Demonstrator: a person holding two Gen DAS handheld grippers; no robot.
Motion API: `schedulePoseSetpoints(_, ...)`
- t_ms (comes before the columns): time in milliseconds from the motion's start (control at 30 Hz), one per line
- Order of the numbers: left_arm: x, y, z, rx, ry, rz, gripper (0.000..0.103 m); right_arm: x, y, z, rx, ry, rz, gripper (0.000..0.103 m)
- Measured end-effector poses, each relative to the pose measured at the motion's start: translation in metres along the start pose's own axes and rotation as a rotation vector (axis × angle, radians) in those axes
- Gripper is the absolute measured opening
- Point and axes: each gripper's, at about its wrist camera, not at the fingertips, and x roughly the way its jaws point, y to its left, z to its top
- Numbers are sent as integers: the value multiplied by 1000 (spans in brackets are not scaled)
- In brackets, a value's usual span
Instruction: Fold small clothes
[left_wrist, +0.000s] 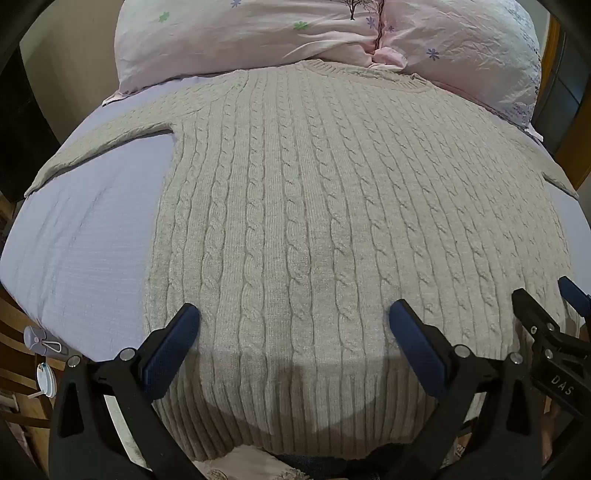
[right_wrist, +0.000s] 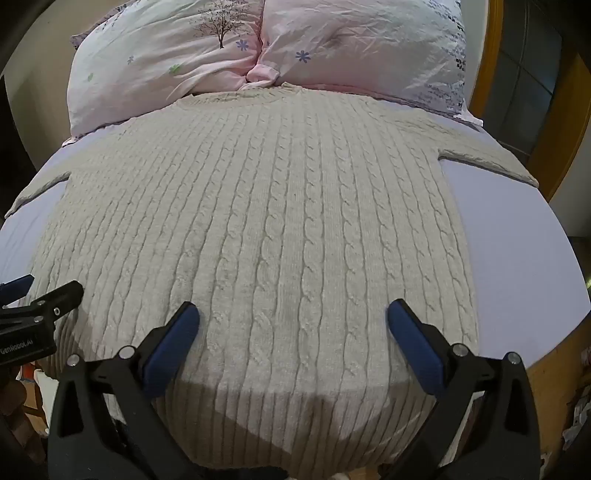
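One cable-knit sweater (left_wrist: 314, 206) lies flat on the bed (left_wrist: 85, 236); two pillows (left_wrist: 229, 40) at twelve o'clock. Left claw (left_wrist: 294, 317) and right claw (right_wrist: 293, 317) both gape apart, holding nothing.

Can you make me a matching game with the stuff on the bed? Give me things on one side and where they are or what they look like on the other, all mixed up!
Things:
1. beige cable-knit sweater
2. pink flowered pillows
3. pale lilac bed sheet
4. left tool

Descriptions:
A. at the far end of the bed, beyond the sweater's collar
B. open, above the sweater's hem
C. spread flat with both sleeves out to the sides
D. smooth and plain, under the sweater

Right pairs: 1-C, 2-A, 3-D, 4-B
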Motion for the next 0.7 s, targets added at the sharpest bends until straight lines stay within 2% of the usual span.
schedulePoseSetpoints(700,0,0,0,1,-6,1,102,-2,0,0,-1,-4,-1,101)
